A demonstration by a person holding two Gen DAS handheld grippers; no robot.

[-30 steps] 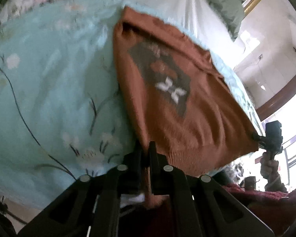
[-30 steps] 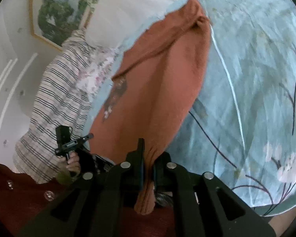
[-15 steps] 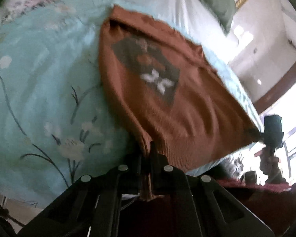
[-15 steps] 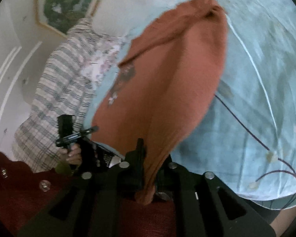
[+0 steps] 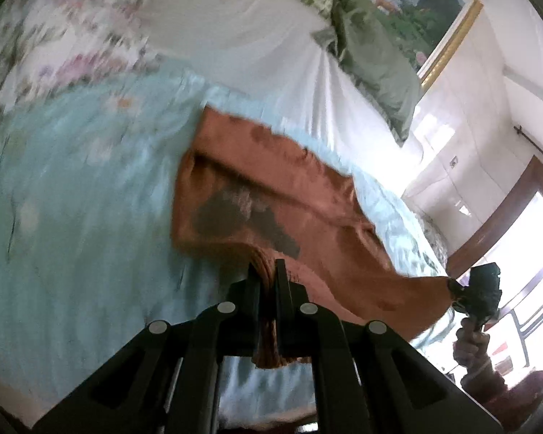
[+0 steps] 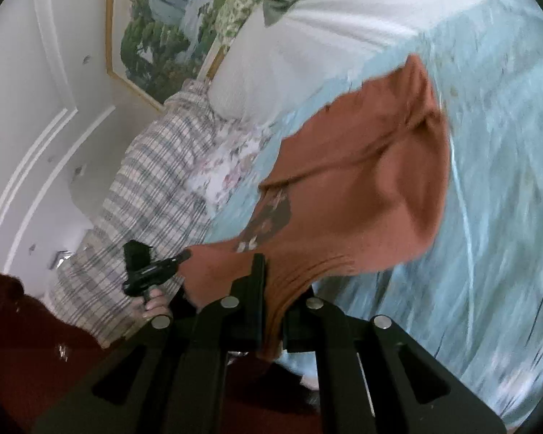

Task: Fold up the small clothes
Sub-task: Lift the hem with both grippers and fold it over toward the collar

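A small rust-orange knit sweater (image 5: 289, 195) with a dark patch on its front lies partly on a light blue floral bedspread (image 5: 72, 199). My left gripper (image 5: 268, 271) is shut on one corner of the ribbed hem. My right gripper (image 6: 271, 271) is shut on the other hem corner and also shows in the left wrist view (image 5: 456, 289). The hem is lifted off the bed and carried toward the collar end, so the sweater (image 6: 362, 195) bends over itself. The left gripper shows in the right wrist view (image 6: 182, 255).
A white sheet (image 5: 271, 43), a green pillow (image 5: 376, 58) and a framed landscape painting (image 5: 423, 3) lie beyond the sweater. A plaid blanket (image 6: 144, 195) and a floral cloth (image 6: 224, 166) lie at the bed's left side. A doorway (image 5: 517, 246) is at right.
Both grippers have lifted the hem and moved it forward over the sweater toward the collar. The sweater, flat before, now bends and bunches in the middle.
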